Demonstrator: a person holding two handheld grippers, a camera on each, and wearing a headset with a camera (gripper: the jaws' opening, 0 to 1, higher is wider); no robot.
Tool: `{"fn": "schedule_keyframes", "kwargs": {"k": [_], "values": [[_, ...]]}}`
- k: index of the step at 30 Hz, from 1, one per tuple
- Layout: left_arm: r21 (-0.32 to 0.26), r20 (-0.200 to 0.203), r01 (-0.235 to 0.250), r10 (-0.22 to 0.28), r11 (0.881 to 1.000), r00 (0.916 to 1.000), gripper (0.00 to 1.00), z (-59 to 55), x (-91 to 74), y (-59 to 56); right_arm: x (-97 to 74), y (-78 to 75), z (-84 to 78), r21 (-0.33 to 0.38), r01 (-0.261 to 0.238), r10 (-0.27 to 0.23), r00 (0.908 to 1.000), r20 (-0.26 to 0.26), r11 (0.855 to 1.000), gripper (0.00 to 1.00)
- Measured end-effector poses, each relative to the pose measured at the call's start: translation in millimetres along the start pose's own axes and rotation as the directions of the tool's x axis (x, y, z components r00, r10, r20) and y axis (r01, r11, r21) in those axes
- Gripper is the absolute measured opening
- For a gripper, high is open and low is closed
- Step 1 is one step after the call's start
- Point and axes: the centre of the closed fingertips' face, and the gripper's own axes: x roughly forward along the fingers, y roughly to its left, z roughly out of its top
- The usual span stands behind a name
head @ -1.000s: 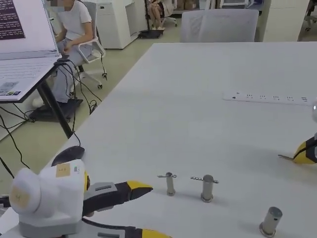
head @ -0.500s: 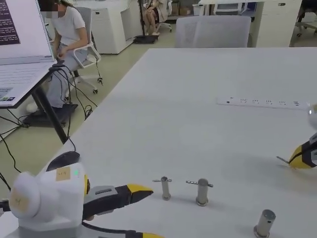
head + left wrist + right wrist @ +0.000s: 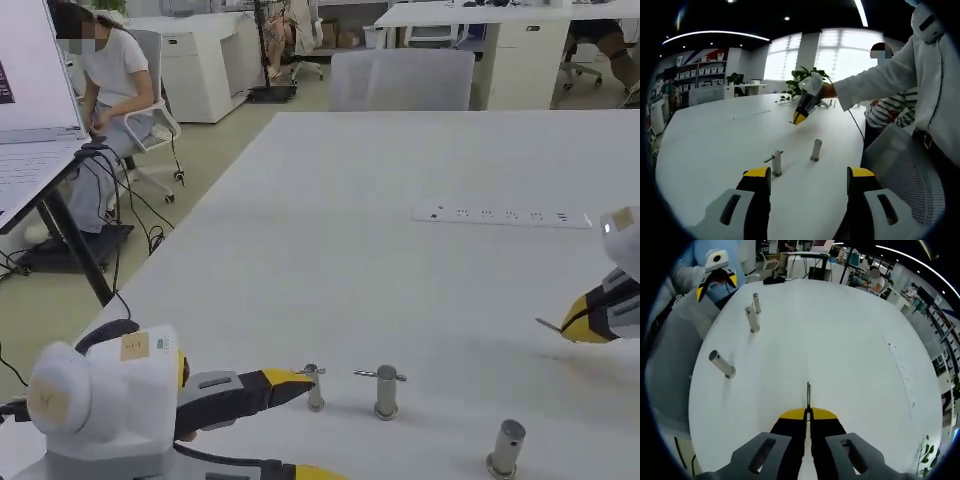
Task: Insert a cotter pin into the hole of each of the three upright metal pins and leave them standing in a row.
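Three upright metal pins stand in a row at the table's near edge. The left pin [image 3: 314, 386] and middle pin [image 3: 386, 391] each carry a cotter pin through the top. The right pin [image 3: 506, 447] is bare. My left gripper [image 3: 300, 425] is open, its upper yellow jaw tip almost touching the left pin. In the left gripper view the open left gripper [image 3: 809, 176] faces the middle pin [image 3: 776, 162] and the bare pin [image 3: 815, 149]. My right gripper [image 3: 578, 318] hovers to the right, shut on a cotter pin [image 3: 548, 326]. The cotter pin [image 3: 808, 392] sticks out of the right gripper [image 3: 808, 412], well apart from the bare pin [image 3: 722, 364].
A white power strip [image 3: 500, 215] lies across the table [image 3: 380, 200] farther back. A grey chair [image 3: 400, 80] stands at the far edge. A side desk with a laptop [image 3: 25, 110] and cables is at the left, with a seated person [image 3: 105, 70] beyond it.
The head camera has moved, shifting the whole scene left. My left gripper's upper jaw tip has closed in on the left pin. The right gripper still holds the cotter pin.
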Motion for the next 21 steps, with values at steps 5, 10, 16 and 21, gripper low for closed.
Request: {"fn": "schedule_keyframes", "kwargs": {"k": [5,10,16,21], "values": [[0.015,0.007,0.014,-0.014,1.000,0.9999,0.60,5.6,5.3,-4.0,-7.0,12.1,8.8,-0.010,0.002,-0.001,0.9998,0.020,1.000,0.03],[0.027,0.008,0.031,-0.031,0.999,0.9995,0.60,10.6,12.4,-7.1,-13.6,22.4,15.2,-0.016,0.008,-0.007,0.9995,0.031,1.000,0.03],[0.040,0.014,0.049,-0.050,0.998,0.9987,0.59,16.6,19.8,-11.5,-23.3,36.4,27.1,-0.032,0.017,-0.015,0.9985,0.052,0.999,0.03],[0.049,0.016,0.066,-0.067,0.997,0.9977,0.59,19.2,26.0,-15.9,-31.5,49.9,39.4,-0.047,0.026,-0.022,0.9971,0.072,0.999,0.03]]}}
